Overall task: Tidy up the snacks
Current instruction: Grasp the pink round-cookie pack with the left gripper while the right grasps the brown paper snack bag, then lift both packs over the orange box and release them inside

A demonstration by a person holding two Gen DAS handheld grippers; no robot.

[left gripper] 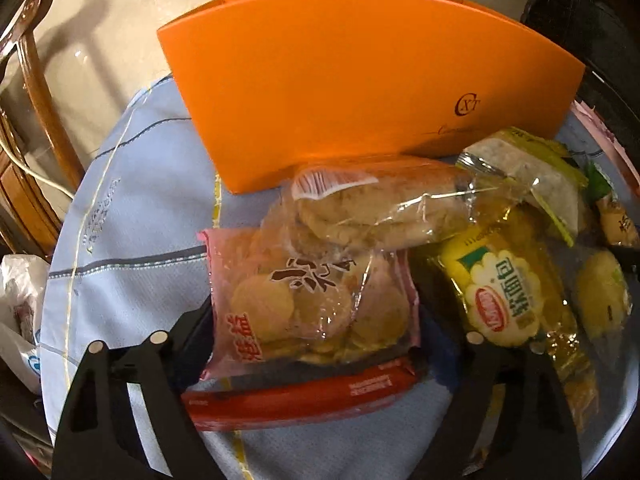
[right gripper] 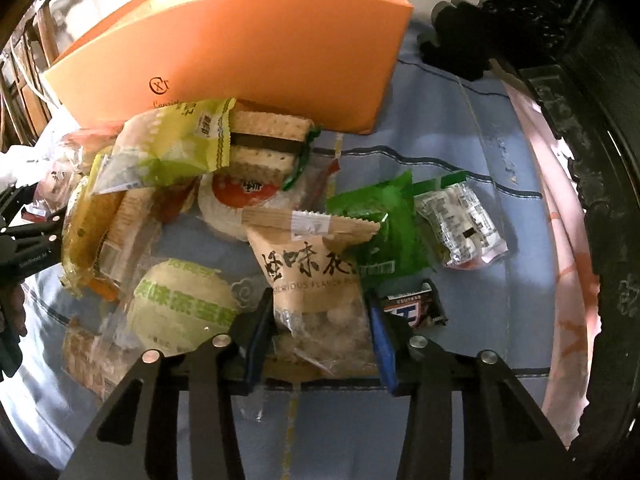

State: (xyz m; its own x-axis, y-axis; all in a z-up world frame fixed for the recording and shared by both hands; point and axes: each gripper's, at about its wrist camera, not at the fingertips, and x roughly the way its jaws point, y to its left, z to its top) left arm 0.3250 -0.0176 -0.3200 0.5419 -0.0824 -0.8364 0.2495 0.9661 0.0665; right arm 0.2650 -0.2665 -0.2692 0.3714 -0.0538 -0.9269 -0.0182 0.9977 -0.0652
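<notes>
Between our right gripper point(right gripper: 318, 332) pads sat the tan packet point(right gripper: 316, 276), low centre, clenched; it could slip. Our left gripper point(left gripper: 316, 344) straddled the pink packet point(left gripper: 312, 296), released, beneath the orange box point(left gripper: 360, 80).
</notes>
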